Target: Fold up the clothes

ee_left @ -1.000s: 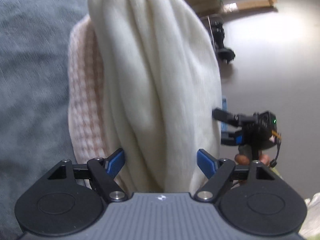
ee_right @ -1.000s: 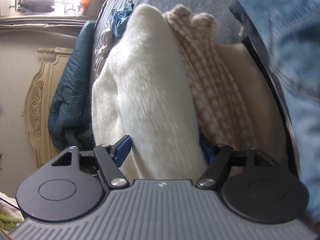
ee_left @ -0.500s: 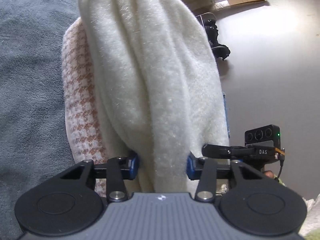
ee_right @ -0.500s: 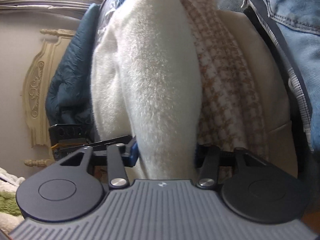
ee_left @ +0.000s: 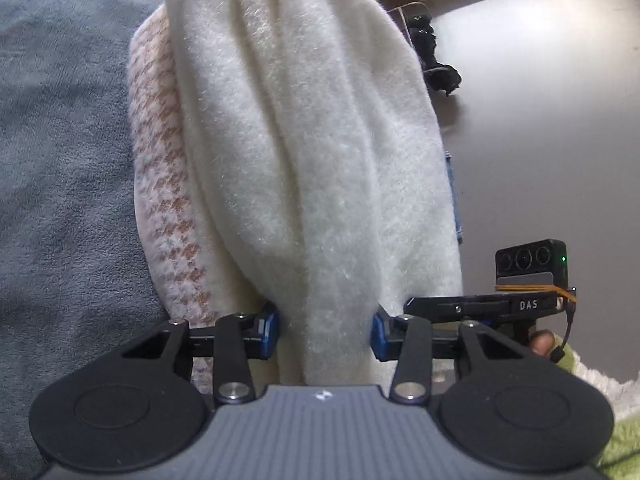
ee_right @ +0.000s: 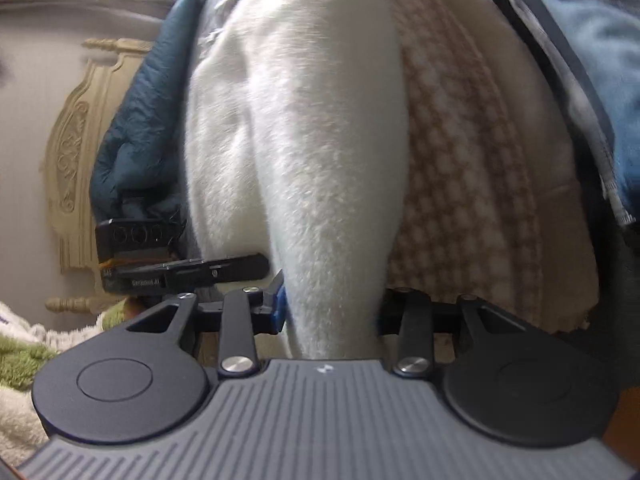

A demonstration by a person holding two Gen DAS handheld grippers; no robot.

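A fluffy cream garment (ee_left: 304, 152) hangs bunched in long folds, with a beige houndstooth panel (ee_left: 164, 200) along its left side. My left gripper (ee_left: 325, 330) is shut on a thick fold of it, both blue pads pressed into the pile. In the right wrist view the same cream garment (ee_right: 320, 152) runs up from my right gripper (ee_right: 330, 312), whose jaws are still closing and squeeze a fold of it; the houndstooth panel (ee_right: 460, 184) lies to its right. Each gripper shows in the other's view: the right one (ee_left: 480, 306), the left one (ee_right: 180, 272).
A grey plush bed cover (ee_left: 60, 160) lies to the left. Bare floor (ee_left: 540, 100) with black objects (ee_left: 434, 60) and cardboard is on the right. A teal quilted jacket (ee_right: 148, 120), a carved cream headboard (ee_right: 72, 160) and blue denim (ee_right: 592, 60) surround the garment.
Both grippers closed from wide open onto folds of the cream garment. The right gripper drew nearer the left one and now sits just beside it.
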